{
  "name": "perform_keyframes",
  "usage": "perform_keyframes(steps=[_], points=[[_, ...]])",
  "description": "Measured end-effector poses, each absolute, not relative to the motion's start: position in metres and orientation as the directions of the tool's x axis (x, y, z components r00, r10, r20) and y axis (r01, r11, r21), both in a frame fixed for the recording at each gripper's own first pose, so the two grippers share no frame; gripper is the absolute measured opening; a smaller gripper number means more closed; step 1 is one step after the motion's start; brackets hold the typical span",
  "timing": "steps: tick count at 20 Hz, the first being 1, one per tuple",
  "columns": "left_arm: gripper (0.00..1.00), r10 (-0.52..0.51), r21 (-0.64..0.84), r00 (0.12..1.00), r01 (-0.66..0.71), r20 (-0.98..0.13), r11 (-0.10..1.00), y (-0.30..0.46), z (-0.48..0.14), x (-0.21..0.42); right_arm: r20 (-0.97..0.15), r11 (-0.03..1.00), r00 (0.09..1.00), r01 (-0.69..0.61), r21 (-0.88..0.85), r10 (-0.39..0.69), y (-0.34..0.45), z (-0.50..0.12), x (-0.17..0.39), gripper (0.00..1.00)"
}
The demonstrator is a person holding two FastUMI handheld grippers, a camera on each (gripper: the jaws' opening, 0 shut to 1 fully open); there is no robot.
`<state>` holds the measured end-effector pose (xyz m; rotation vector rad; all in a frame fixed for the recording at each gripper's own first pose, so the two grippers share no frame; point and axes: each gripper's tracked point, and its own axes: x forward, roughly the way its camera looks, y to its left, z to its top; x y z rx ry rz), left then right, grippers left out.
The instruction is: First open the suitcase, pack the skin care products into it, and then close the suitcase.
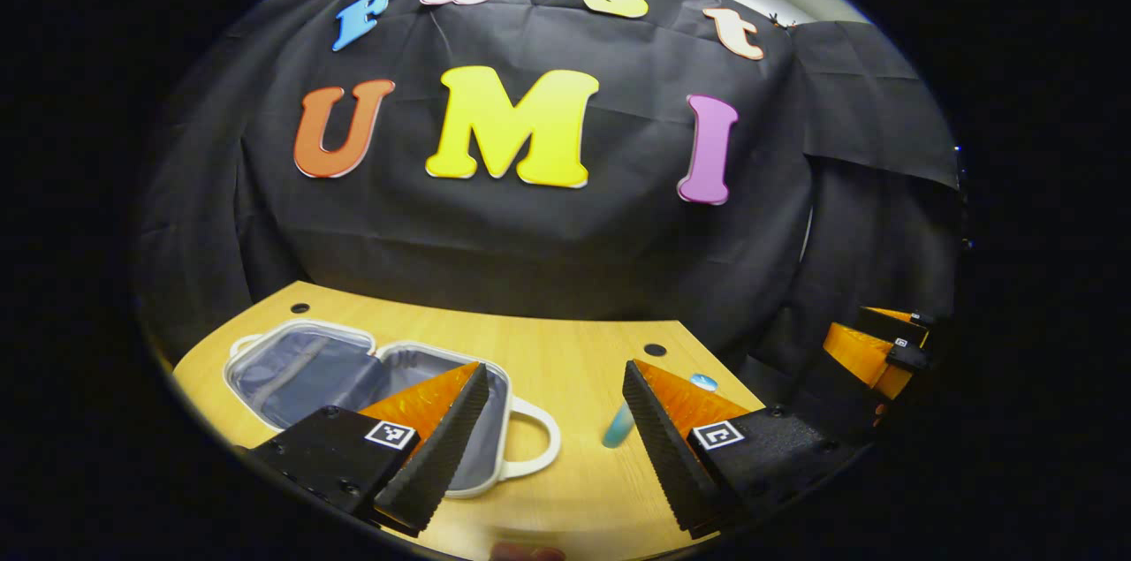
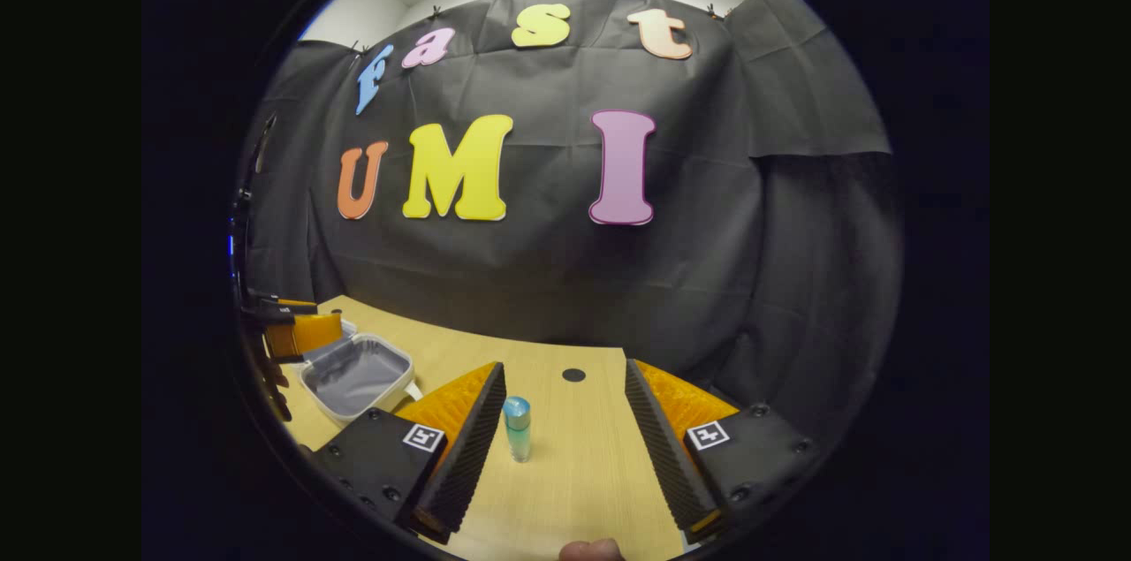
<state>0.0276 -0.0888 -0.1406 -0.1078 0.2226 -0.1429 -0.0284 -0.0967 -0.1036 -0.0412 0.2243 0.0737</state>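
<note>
Suitcase [image 1: 336, 371]: lies open flat on the worktop, both lined halves facing up and nothing in them that I can see; it sits toward the worktop's left end, its white handle [image 1: 539, 437] pointing along the near edge. The opening looks done, so packing seems the step in hand.
Right gripper [image 2: 565, 437]: fingers spread wide, holding nothing, low over the worktop's near edge and aimed at the back wall.
Skin care bottle [image 2: 518, 428]: small, blue-capped, clear-bodied, upright on the worktop between the right gripper's fingers but hard against the left one; whether it touches that finger I cannot tell.
Centring: from where I stand the bottle is off to one side of the gap. I would nudge the right gripper toward the suitcase side so both fingers meet the bottle together; otherwise the near finger may tip it as they close.
Grip height: taking the body below the cap seems safest, since it is narrow and tall and would topple easily.
Left gripper [image 1: 557, 446]: also wide apart and holding nothing, hovering over the near edge between the suitcase and the bottle, one finger over the suitcase's right half.
Clearance: the carry to the suitcase runs across the left gripper's place, so it should draw aside.
Worktop [image 1: 565, 349]: light wood, with small dark holes near the back edge.
</note>
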Motion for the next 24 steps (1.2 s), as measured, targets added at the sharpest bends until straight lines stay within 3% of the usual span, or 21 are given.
perform_keyframes(steps=[9,14,17,24], points=[[1.00,-0.191,-0.104,0.937,0.168,-0.294,0.980,-0.126,-0.186,0.037,-0.319,0.996,0.945,-0.086,-0.038,0.070,-0.106,-0.145,-0.033,0.81],[0.98,-0.231,-0.033,0.905,0.235,-0.357,0.971,-0.161,-0.241,0.062,-0.336,0.996,0.941,-0.071,-0.060,0.047,-0.119,-0.152,-0.028,0.81],[1.00,-0.252,-0.076,0.871,0.243,-0.421,0.967,-0.182,-0.285,0.077,-0.356,0.994,0.934,-0.064,-0.088,0.028,-0.135,-0.159,-0.031,0.81],[0.91,-0.229,-0.067,0.852,0.225,-0.470,0.972,-0.192,-0.334,0.119,-0.420,0.995,0.908,-0.036,-0.095,-0.007,-0.162,-0.185,-0.040,0.81]])
